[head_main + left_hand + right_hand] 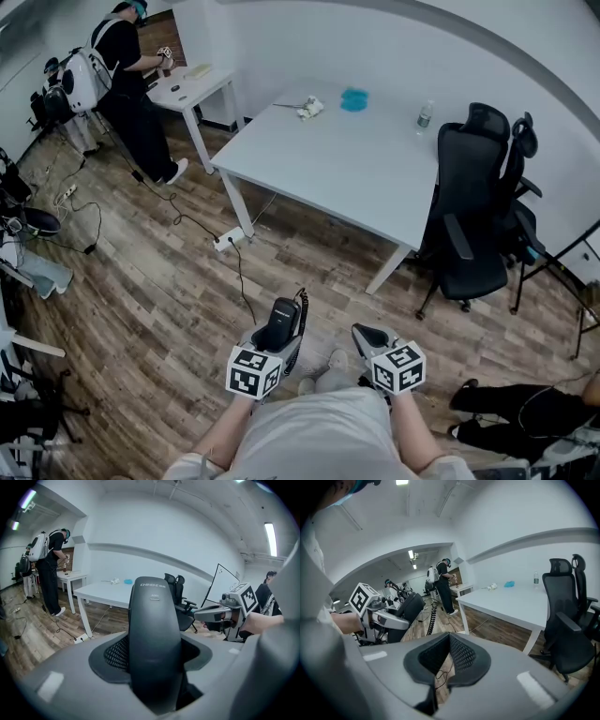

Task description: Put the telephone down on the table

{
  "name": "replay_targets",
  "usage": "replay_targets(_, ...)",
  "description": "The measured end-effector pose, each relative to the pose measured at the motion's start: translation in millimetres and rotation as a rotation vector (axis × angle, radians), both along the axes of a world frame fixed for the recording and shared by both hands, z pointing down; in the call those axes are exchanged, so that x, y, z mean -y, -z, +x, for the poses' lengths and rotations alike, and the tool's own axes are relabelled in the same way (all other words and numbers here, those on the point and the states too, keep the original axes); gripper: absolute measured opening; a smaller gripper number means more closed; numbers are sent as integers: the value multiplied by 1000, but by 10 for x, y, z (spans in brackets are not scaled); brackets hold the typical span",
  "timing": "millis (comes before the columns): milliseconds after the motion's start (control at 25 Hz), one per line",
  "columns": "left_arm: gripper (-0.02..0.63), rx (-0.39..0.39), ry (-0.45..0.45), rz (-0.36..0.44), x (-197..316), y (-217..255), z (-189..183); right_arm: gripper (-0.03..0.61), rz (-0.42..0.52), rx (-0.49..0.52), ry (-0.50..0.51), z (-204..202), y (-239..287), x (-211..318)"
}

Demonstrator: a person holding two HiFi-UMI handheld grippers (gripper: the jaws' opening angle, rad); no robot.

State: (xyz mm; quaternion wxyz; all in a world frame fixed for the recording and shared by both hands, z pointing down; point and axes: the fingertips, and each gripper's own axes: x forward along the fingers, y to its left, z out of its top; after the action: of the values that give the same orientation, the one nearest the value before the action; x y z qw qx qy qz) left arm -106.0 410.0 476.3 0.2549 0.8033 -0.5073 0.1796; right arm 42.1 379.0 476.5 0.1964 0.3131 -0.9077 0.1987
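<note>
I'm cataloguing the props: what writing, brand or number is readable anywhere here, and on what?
"CHINO-E": printed near the top of the telephone handset; the characters right after it are blurred.
Small line beneath that print: too small to read.
Label of the bottle on the table: too small to read.

Head view looks steeply down; both gripper views look along their jaws toward the shared table

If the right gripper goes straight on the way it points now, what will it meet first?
Most likely the wooden floor in front of the white table: the right gripper points forward and down. Depth is unclear.
</note>
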Motion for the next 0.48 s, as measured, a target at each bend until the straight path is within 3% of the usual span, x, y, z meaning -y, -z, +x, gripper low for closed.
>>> replay_targets(480,297,-9,-13,13,415,7,34,6,-9,7,-10,30,-74,401)
